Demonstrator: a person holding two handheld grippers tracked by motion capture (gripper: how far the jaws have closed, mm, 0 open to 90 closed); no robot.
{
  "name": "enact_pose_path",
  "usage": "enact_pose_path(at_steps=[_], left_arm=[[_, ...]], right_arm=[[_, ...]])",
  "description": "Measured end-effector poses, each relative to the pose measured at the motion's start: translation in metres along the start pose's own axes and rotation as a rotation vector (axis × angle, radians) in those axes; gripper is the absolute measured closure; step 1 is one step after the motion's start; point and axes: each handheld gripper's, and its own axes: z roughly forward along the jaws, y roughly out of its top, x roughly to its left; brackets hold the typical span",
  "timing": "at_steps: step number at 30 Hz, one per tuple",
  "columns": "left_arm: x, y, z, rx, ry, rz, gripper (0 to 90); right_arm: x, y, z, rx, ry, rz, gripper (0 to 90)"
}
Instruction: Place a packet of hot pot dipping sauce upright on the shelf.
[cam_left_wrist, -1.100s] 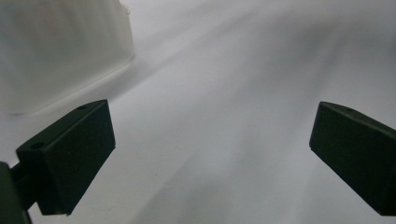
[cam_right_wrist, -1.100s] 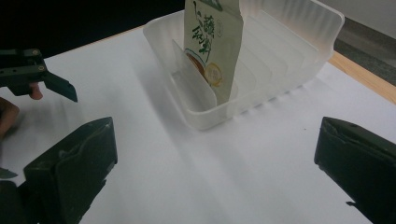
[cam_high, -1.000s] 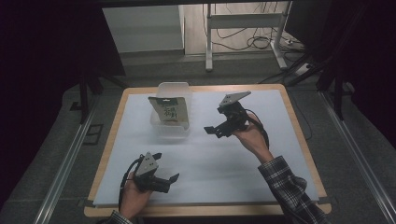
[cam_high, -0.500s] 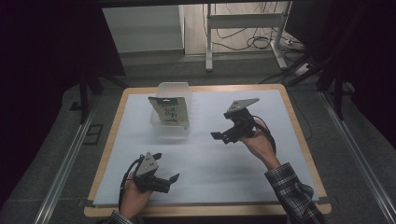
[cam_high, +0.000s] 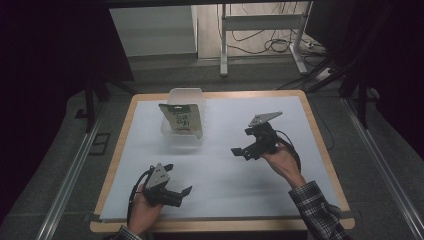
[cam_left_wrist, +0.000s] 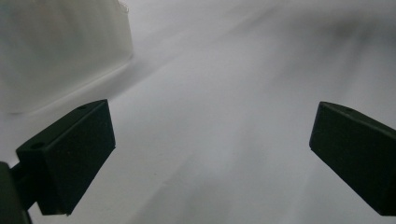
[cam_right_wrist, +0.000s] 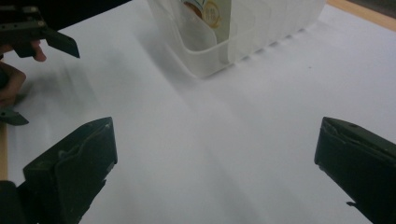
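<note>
stage: pouch appears placed, little left | pouch (cam_high: 181, 118) stands tilted in clear plastic bin (cam_high: 186, 141) at far-centre tabletop (cam_high: 300, 200) | left tool (cam_high: 176, 187) spread, empty, near front edge | right tool (cam_high: 239, 150) spread, empty, right of bin, apart from it

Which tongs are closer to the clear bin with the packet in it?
The right tongs. They sit just right of the clear bin that holds the packet, jaws open; the left tongs lie down by the near table edge, farther off.
</note>
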Motion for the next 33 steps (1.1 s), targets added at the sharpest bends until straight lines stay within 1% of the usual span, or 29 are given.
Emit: enact_pose_path(at_steps=[1,3,6,7,8,10,14,17,19,24,30,33], left_arm=[[0.000,0.000,0.000,0.000,-0.001,0.000,0.1],[0.000,0.000,0.000,0.001,-0.001,0.002,0.1],[0.000,0.000,0.000,0.001,-0.003,0.003,0.1],[0.000,0.000,0.000,0.001,-0.003,0.003,0.1],[0.000,0.000,0.000,0.001,-0.003,0.003,0.1],[0.000,0.000,0.000,0.000,-0.003,0.003,0.0],[-0.001,0.000,0.000,0.002,-0.003,0.004,0.0],[-0.001,0.000,0.000,-0.002,-0.003,0.000,0.0],[-0.001,0.000,0.000,0.000,-0.003,0.001,0.0],[-0.001,0.000,0.000,0.001,-0.002,0.003,0.0],[-0.001,0.000,0.000,0.002,-0.002,0.006,0.0],[-0.001,0.000,0.000,-0.002,0.000,0.002,0.0]], right_arm=[[0.000,-0.003,0.000,0.011,0.002,0.007,0.0],[0.001,-0.004,0.000,0.015,0.004,0.011,0.0],[0.001,-0.009,-0.001,0.029,-0.010,0.009,0.0],[0.000,-0.011,-0.002,0.029,-0.011,0.009,0.0],[0.000,-0.013,-0.003,0.028,-0.012,0.023,0.0],[-0.002,-0.016,-0.006,0.013,-0.014,0.029,0.0],[-0.003,-0.022,-0.015,-0.019,-0.056,0.033,0.0],[-0.002,-0.024,-0.021,-0.028,-0.092,0.029,0.0],[-0.001,-0.026,-0.026,-0.030,-0.107,0.031,0.0],[0.001,-0.030,-0.034,-0.040,-0.123,0.036,0.0],[0.005,-0.037,-0.044,-0.043,-0.141,0.029,0.0],[0.006,-0.041,-0.048,-0.030,-0.160,0.025,0.0]])
